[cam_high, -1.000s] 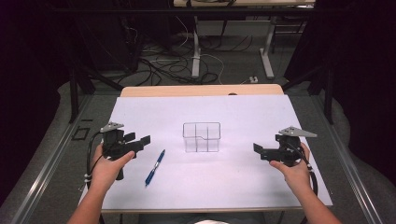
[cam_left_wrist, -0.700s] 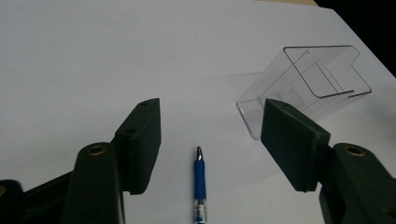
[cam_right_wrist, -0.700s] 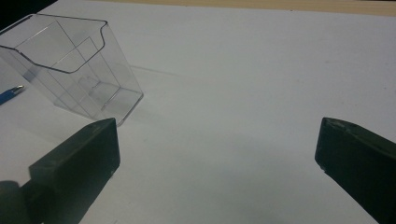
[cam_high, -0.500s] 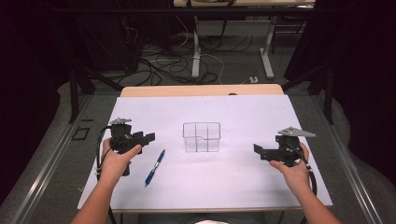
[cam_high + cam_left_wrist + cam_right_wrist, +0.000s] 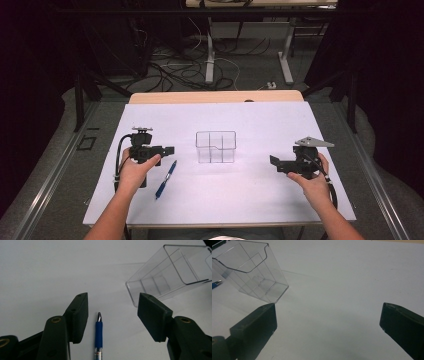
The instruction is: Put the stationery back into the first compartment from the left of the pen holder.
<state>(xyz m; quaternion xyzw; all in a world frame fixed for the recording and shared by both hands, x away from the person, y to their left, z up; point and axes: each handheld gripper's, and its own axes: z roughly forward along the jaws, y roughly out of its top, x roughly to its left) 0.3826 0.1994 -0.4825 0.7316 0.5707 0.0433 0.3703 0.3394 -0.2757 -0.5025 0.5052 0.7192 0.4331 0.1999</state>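
A blue pen (image 5: 165, 179) lies on the white table cover (image 5: 260, 125), left of a clear plastic divided holder (image 5: 215, 146). My left gripper (image 5: 169, 150) hovers just above the pen's far end. In the left gripper view the pen (image 5: 98, 332) lies on the table between the half-open jaws of the left gripper (image 5: 115, 305). The jaws have just been closing in, and neither pad touches the pen. The holder (image 5: 172, 270) stands beyond to the right. My right gripper (image 5: 275, 162) rests at the right, open wide and empty (image 5: 328, 315), facing the holder (image 5: 252, 270).
The table's wooden far edge (image 5: 215, 96) shows beyond the white cover. Cables and desk legs lie on the floor behind. A sliver of the pen (image 5: 216, 284) shows past the holder in the right gripper view.
My left hand has moved right and slightly away from me, over the pen's far end, and its jaws look narrower. The right hand has kept still.
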